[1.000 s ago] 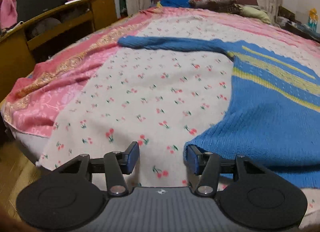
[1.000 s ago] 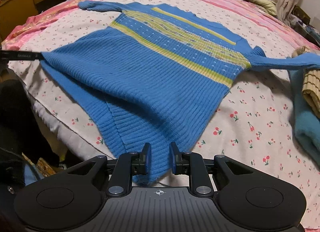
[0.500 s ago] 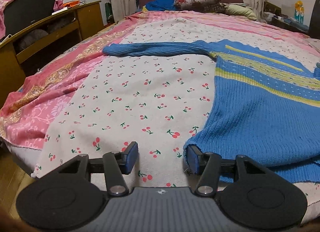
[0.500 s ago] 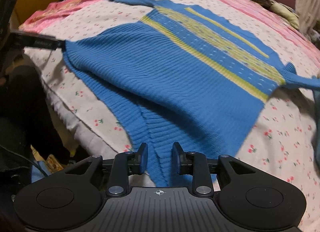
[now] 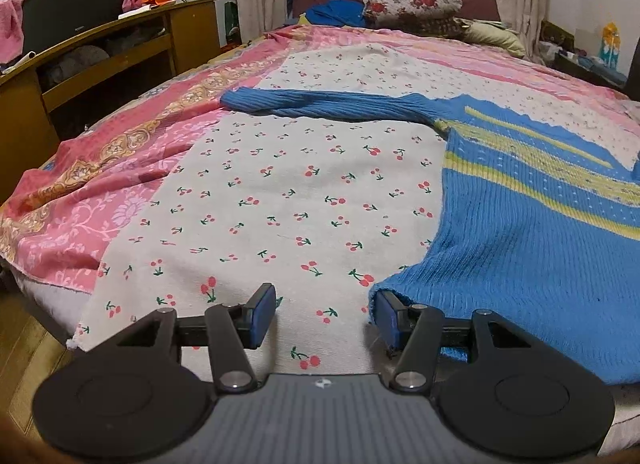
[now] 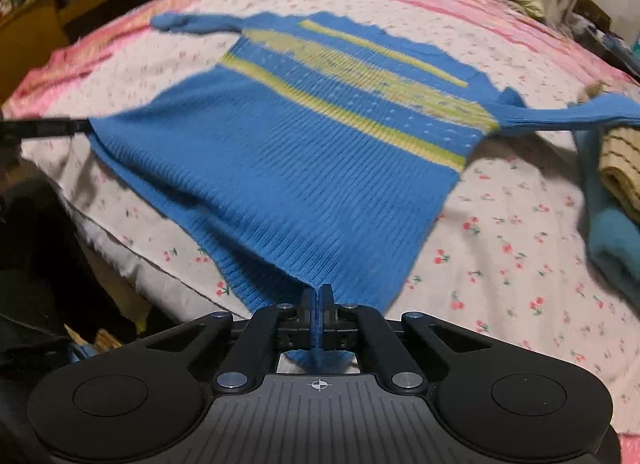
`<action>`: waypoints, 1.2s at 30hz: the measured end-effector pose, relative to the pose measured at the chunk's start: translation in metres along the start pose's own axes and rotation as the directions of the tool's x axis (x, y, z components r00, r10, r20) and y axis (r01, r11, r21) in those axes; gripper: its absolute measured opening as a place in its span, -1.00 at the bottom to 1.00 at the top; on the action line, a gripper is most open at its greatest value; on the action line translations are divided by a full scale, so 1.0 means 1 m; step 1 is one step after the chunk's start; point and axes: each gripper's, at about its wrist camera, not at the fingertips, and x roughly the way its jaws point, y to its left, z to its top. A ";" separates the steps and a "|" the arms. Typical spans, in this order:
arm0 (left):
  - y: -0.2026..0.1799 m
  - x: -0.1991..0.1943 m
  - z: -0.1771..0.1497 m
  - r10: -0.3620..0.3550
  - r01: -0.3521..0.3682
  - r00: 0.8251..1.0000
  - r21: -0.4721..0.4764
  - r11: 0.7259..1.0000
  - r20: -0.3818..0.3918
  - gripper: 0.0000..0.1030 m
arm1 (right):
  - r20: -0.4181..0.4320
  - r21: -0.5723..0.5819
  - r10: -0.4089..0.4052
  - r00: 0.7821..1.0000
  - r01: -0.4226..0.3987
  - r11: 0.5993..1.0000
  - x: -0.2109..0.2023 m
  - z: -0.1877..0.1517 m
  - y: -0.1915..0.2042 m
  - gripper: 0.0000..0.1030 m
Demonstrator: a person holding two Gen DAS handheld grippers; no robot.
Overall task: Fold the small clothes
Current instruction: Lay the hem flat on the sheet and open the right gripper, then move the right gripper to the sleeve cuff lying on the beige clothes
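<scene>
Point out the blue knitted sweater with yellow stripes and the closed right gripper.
blue knitted sweater with yellow stripes (image 6: 304,168), right wrist view, middle of its body
right gripper (image 6: 317,296), right wrist view, between its fingertips

Left wrist cam: low over the bed (image 5: 304,200) near edge, tilted down, facing headboard + window; sweater (image 5: 540,248) fills frame right. Right wrist cam: steeper tilt, close on sweater (image 6: 312,168) hem at bottom centre. Both share sweater, cherry sheet, pillows at top.
</scene>
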 end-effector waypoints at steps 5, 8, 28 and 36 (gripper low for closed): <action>-0.001 0.001 -0.004 -0.003 0.003 1.000 0.024 1.000 -0.030 0.18 | -0.024 -0.027 0.012 1.000 -0.013 1.000 -0.007 -0.004 -0.004 -1.00; -0.002 0.000 -0.008 -0.002 0.004 0.999 0.046 0.999 -0.044 0.23 | -0.052 -0.040 0.018 0.998 -0.020 0.999 0.004 -0.009 0.002 -0.81; -0.035 -0.032 0.022 -0.053 0.041 0.997 0.208 0.977 0.051 0.28 | 0.072 0.036 0.041 0.997 -0.044 0.998 -0.005 0.008 -0.015 -0.75; -0.122 -0.012 0.047 -0.220 0.186 0.974 0.383 0.905 0.048 0.28 | 0.128 0.169 -0.039 0.991 0.017 0.986 0.000 0.027 -0.061 -0.75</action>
